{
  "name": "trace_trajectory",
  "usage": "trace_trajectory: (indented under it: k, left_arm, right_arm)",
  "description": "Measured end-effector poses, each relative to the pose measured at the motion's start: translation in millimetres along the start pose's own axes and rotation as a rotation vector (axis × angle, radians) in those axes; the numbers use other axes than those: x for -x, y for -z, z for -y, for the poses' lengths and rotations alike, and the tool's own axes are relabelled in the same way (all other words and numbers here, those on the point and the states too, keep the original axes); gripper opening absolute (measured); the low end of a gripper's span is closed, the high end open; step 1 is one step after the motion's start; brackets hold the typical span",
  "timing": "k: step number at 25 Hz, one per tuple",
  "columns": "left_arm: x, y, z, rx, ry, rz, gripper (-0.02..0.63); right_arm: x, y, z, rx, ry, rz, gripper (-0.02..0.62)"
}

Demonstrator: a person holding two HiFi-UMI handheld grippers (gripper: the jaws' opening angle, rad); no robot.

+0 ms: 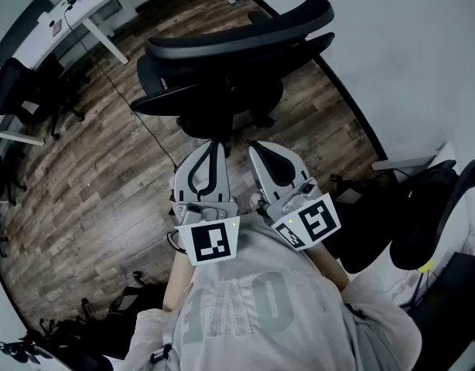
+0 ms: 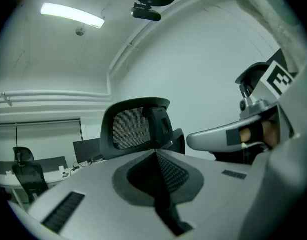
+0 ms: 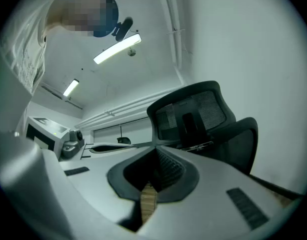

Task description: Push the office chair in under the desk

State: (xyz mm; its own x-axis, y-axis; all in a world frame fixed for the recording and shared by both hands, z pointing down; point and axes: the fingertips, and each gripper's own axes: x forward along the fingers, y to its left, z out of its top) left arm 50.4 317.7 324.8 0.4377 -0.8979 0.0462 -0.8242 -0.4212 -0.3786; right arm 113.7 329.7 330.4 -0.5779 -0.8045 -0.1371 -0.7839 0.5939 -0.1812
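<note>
Where shut tools (image 1: 215,144) (image 1: 258,148) point, chair (image 1: 237,46) stands

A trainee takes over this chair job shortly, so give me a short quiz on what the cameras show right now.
1. True or false: the chair stands on the wood floor, not yet under the desk.
2. The jaws of the left hand-held gripper and the right hand-held gripper are: A) wide open; B) shut and empty; C) shut on the chair.
3. Fill in: in the head view, the desk shows at the upper ___.
Key: 1 true; 2 B; 3 left.
</note>
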Motion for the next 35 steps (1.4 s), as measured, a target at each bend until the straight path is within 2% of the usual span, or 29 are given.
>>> trace_trajectory:
  k: [10, 14, 18, 27, 32, 35]
  left_arm:
    - [-26.0, -6.6, -22.2, -0.044, -0.048, 0.031, 0.017]
    - [-38.3, -1.7, -21.3, 0.029, -0.071, 0.025, 0.017]
    - [-53.5, 5.0, -20.3, -0.041, -0.007, 0.002, 0.017]
    - [-78.7, 18.0, -22.6, 0.058, 0.129, 0.018, 0.017]
    - [-89.4, 23.1, -31.6, 0.095, 0.149, 0.016, 0.017]
    - [-93.4, 30.6, -33.2, 0.084, 0.147, -0.015, 0.017]
  right_arm:
    - [6.9, -17.8, 59.1, 0.057, 0.11, 0.041, 0.02]
    - [10.7, -18.9, 85.7, 0.103, 0.148, 0.037, 0.021]
    - [2.4, -16.9, 98.5, 0.134, 0.168, 0.023, 0.02]
    - [-38.5, -3.6, 101.2, 0.108, 0.155, -0.026, 0.021]
    - [-52.5, -2.0, 102.2, 0.134, 0.139, -0.063, 0.021]
    - [-53.8, 1.0, 103.2, 0.134, 0.112, -0.072, 0.021]
